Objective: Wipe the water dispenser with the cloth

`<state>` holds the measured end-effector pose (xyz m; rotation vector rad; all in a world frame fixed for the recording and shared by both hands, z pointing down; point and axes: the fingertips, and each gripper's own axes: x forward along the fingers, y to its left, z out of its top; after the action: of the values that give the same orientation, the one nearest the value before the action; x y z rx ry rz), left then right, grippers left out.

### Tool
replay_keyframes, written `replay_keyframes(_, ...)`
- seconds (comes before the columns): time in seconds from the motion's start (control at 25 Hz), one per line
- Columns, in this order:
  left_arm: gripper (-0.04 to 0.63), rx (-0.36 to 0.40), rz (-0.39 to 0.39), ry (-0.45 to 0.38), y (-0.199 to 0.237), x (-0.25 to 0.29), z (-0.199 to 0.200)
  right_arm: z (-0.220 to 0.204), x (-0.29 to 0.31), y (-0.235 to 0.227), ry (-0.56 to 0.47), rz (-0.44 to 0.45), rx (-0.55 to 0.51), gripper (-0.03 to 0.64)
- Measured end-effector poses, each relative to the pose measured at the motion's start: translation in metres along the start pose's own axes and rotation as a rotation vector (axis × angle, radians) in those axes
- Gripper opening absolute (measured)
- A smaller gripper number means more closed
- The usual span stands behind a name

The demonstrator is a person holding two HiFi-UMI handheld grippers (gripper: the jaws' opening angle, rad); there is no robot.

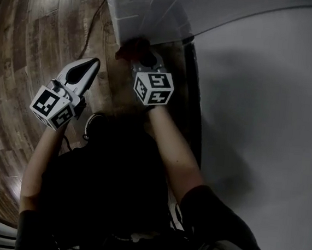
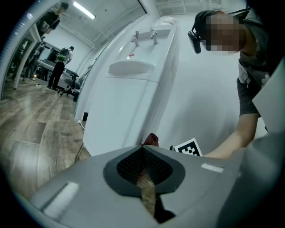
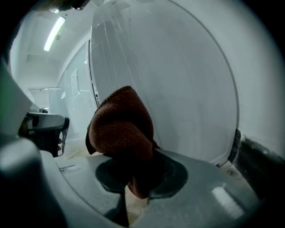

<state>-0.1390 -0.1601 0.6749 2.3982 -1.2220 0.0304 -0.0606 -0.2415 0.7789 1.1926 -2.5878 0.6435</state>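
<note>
- Head view, looking steeply down: wood-plank floor [image 1: 20, 53] on the left, plain white wall [image 1: 267, 105] on the right, and the white water dispenser [image 1: 137, 7] at the top edge.
- Same view: the right gripper [image 1: 144, 64] reaches in low at the dispenser's base, and the dark red cloth [image 1: 131, 48] bunches at its tip against the cabinet's bottom corner.
- The left gripper [image 1: 92, 66] hangs out over the floor, beside the right one, apart from the dispenser and well clear of the cloth.
- Left gripper view: the jaws are pressed together with nothing between them.
- Beyond them the dispenser stands tall on the planks, taps [image 2: 144, 35] up top and a drip tray [image 2: 131, 67] below them.
- A scrap of the cloth [image 2: 152, 139] peeks up just past the joined tips, down by the cabinet's lower edge, with the right gripper's marker cube [image 2: 190, 147] beside it.
- Far back there's an open room with strip lights [image 2: 82, 10] and people [image 2: 60, 67] standing.
- Right gripper view: the jaws are pinching the cloth [image 3: 122, 129], and a fat red-brown wad stands up out of them.
- The dispenser's white panel [image 3: 178, 75] fills the frame right behind the wad; I cannot tell if they touch.
</note>
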Motion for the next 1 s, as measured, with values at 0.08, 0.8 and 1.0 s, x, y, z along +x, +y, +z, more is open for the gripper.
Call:
replay_keyframes(0.08, 0.017, 0.022, 0.007, -0.003, 0.003, -0.003, 0.002, -0.012, 0.006, -0.002, 0.027, -0.013, 0.027, 0.066)
replay_keyframes(0.8, 0.017, 0.406, -0.04, -0.307, -0.123, -0.05, 0.287, 0.376, -0.176, 0.081, -0.389, 0.06, -0.142, 0.065)
replay_keyframes(1.0, 0.017, 0.502, -0.076, -0.402, -0.181, -0.072, 0.385, 0.496, -0.223, 0.112, -0.51, 0.075, -0.178, 0.065)
